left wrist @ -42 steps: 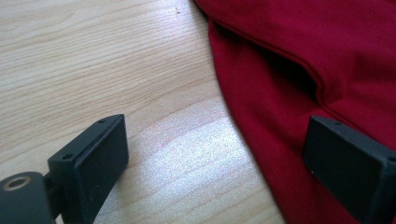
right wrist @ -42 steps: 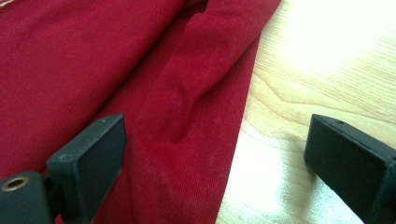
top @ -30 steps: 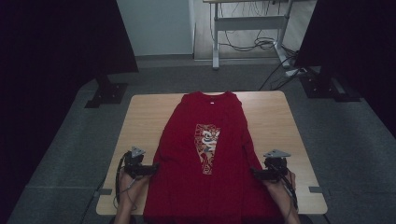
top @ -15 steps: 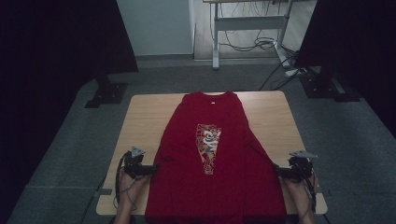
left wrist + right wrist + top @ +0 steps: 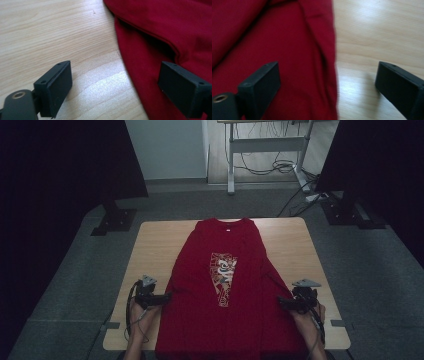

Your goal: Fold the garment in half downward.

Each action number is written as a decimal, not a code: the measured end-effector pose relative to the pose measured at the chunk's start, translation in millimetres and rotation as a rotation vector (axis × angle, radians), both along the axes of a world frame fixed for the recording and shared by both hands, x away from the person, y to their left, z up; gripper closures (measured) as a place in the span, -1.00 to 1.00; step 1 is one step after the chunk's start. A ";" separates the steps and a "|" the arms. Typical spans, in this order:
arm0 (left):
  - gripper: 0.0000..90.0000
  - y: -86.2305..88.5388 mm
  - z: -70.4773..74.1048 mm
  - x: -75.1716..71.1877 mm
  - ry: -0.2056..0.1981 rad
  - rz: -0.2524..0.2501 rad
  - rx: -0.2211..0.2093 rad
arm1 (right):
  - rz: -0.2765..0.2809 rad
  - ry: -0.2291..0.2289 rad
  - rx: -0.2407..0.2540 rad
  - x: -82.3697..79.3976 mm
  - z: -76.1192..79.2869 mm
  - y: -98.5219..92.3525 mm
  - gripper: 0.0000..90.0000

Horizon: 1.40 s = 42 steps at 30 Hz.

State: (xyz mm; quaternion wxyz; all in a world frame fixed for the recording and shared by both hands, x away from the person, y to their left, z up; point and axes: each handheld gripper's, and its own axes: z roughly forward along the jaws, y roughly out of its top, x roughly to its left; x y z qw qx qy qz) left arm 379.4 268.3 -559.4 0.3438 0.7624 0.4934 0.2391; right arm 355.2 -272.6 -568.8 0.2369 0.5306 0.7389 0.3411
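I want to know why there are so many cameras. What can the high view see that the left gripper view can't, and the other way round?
The high view alone takes in the whole red shirt with its picture, both tongs, left and right, and the floor. The left gripper view alone gives a close look at the shirt's folded side edge and the wood grain between its open tongs. Both share the red shirt and the wooden table.

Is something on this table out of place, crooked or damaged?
Nothing stands out. The red T-shirt lies flat along the middle of the wooden table, print up, its hem hanging over the near edge. No tear or stain shows.
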 end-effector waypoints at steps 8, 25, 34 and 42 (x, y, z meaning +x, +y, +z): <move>-0.68 0.6 -1.1 -20.9 -0.002 0.021 0.001 | -0.021 -0.010 0.004 -28.6 -1.3 -0.4 -0.77; -0.63 -5.8 6.8 20.9 0.035 0.049 0.019 | 0.024 -0.012 -0.035 19.2 7.1 24.3 -0.75; -0.66 8.2 1.6 17.1 0.002 0.086 -0.001 | -0.055 -0.008 -0.013 33.1 3.9 8.7 -0.76; -0.66 8.7 2.5 13.2 0.007 0.072 0.000 | -0.203 -0.010 0.021 20.3 1.4 -38.4 -0.71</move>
